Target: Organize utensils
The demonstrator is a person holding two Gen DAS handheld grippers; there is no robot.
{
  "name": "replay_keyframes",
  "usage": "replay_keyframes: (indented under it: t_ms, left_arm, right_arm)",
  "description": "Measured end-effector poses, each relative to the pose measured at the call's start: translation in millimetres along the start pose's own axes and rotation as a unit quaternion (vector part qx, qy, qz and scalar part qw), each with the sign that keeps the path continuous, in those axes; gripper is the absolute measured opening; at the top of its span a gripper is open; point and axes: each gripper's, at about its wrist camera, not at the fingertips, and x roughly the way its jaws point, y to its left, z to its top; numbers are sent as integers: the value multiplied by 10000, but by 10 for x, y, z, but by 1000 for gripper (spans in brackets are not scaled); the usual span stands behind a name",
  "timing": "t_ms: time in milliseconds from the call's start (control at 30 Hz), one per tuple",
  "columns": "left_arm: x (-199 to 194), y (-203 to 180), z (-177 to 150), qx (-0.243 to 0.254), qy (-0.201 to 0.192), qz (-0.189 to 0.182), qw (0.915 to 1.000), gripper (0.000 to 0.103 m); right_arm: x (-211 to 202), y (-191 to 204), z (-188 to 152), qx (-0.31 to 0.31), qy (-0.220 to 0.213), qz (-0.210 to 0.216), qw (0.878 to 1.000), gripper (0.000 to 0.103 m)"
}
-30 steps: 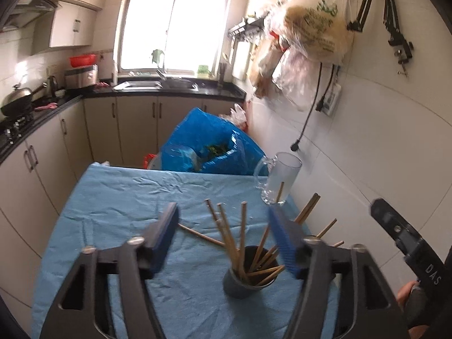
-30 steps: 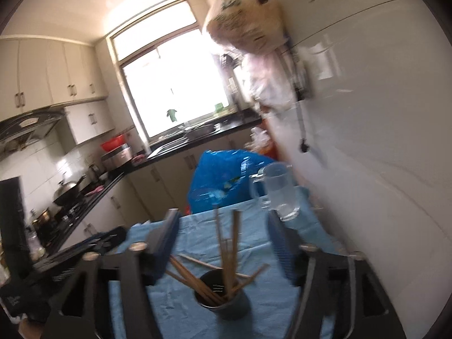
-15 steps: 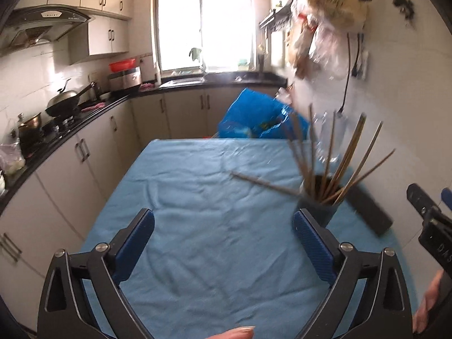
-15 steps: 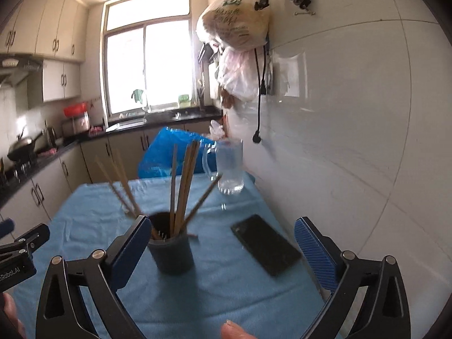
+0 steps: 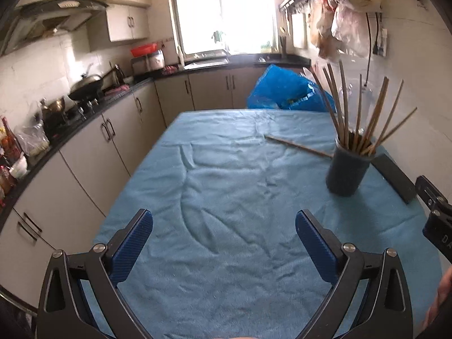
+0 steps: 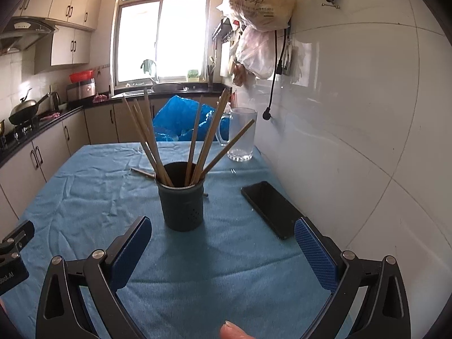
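My left gripper (image 5: 224,240) sits low in the frame of its own camera with its blue-padded fingers (image 5: 131,247) spread wide and nothing between them, only the wrinkled blue cloth (image 5: 226,186) that covers the bench. My right gripper (image 6: 221,247) is the same: fingers (image 6: 316,250) far apart, holding nothing, above the cloth at the bottom of its view.

The dark utensil holder (image 6: 181,202) stands upright on the cloth in the centre of the right wrist view, just beyond my right fingers and a little left of midway between them. In the left wrist view it (image 5: 348,169) sits at the right of the frame, well beyond my left fingers. A bunch of wooden chopsticks (image 6: 195,138) stands in it, fanned outward.

One loose chopstick (image 5: 298,146) lies flat on the cloth, running from the middle of the frame in the left wrist view toward the holder's far side; in the right wrist view most of it is hidden behind the holder.

A black phone (image 6: 271,209) lies flat on the cloth to the right of the holder, near the tiled wall. A clear glass mug (image 6: 241,134) stands upright farther back at the bench's far right, and a blue bag (image 6: 183,120) shows beyond the far edge.
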Motion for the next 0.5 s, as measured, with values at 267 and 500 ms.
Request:
replay_keyframes:
  t_ms: [267,500]
  left_arm:
    - [126,-58,-68,126,145,9,9998,101]
    - [167,-102,-98,193,197,-43,9996,101]
  right_arm:
    - [98,91,-61,-124,178,18,9998,103]
    - [184,157,-107,-195,291,56,9994,103]
